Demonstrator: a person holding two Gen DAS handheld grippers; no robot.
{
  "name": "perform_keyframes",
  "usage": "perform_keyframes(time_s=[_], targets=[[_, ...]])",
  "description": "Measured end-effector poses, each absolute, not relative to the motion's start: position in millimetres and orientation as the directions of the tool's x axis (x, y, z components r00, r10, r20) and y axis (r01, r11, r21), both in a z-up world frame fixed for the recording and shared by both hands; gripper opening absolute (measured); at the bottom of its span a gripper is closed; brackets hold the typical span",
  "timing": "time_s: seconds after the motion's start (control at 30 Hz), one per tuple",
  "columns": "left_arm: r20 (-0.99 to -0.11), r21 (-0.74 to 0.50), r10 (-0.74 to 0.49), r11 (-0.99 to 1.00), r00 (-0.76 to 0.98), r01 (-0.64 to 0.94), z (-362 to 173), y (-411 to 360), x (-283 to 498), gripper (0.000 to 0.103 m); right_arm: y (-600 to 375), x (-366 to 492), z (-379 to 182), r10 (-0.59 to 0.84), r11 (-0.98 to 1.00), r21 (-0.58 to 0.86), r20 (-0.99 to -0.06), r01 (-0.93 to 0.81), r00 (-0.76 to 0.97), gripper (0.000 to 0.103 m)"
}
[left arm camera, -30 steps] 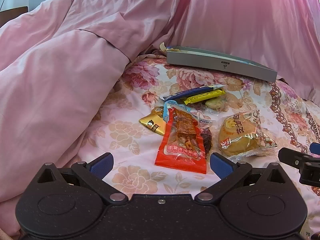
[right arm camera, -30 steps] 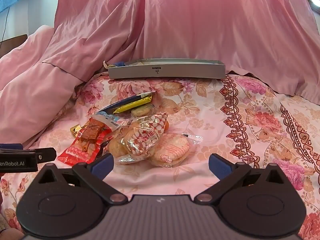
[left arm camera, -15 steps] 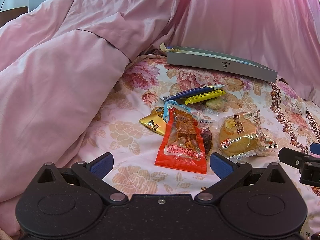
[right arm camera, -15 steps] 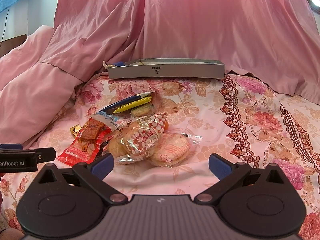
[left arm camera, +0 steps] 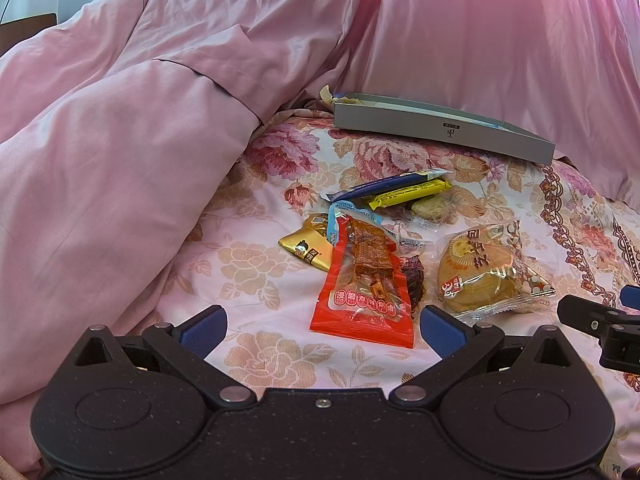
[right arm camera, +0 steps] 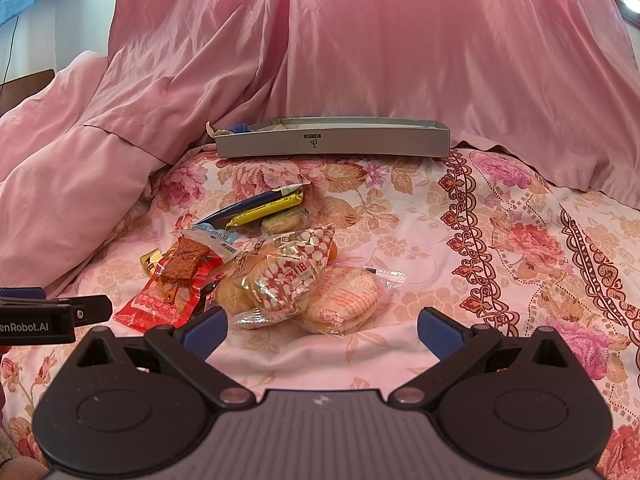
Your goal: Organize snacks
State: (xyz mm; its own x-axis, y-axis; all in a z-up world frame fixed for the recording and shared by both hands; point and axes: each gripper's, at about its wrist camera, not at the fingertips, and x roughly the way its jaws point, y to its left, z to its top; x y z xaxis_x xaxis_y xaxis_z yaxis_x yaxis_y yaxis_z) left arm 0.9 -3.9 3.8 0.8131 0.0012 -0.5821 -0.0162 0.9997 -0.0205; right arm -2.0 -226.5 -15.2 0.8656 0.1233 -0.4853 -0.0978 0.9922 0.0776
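A pile of snacks lies on the floral bedspread. A red jerky packet lies nearest my left gripper, which is open and empty just in front of it. A clear-wrapped pastry and a round cake packet lie just beyond my right gripper, also open and empty. A gold packet, a blue bar and a yellow bar lie behind. A shallow grey box sits at the back.
A pink duvet is heaped on the left and pink fabric hangs behind the box. The floral bedspread stretches to the right. The right gripper shows at the left view's right edge.
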Motion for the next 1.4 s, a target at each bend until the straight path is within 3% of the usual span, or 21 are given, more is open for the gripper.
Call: perform_keyframes(time_s=[0.53, 0.77, 1.0, 1.4], targets=[[-0.591, -0.016, 0.003, 1.000, 0.807, -0.015, 3.3, -2.1, 0.6, 0.102, -227.2, -1.3, -15.4, 0.122, 0.992, 0.075, -0.487, -0.098, 0.865, 0.103], [-0.609, -0.011, -0.007, 1.000, 0.793, 0.000, 4.8, -2.7, 13.5, 0.102, -222.2, 3.0, -14.7, 0.092, 0.994, -0.005, -0.452, -0.106, 0.887, 0.103], [-0.631, 0.028, -0.059, 0.995, 0.773, 0.099, 3.3, -9.7, 35.3, 0.102, -218.6, 1.7, -12.6, 0.188, 0.970, -0.082, -0.350, -0.230, 0.918, 0.103], [-0.641, 0.024, -0.119, 0.984, 0.758, 0.176, -11.5, 0.6, 79.7, 0.102, -210.6, 32.9, -18.1, 0.332, 0.873, -0.203, -0.417, -0.443, 0.846, 0.103]])
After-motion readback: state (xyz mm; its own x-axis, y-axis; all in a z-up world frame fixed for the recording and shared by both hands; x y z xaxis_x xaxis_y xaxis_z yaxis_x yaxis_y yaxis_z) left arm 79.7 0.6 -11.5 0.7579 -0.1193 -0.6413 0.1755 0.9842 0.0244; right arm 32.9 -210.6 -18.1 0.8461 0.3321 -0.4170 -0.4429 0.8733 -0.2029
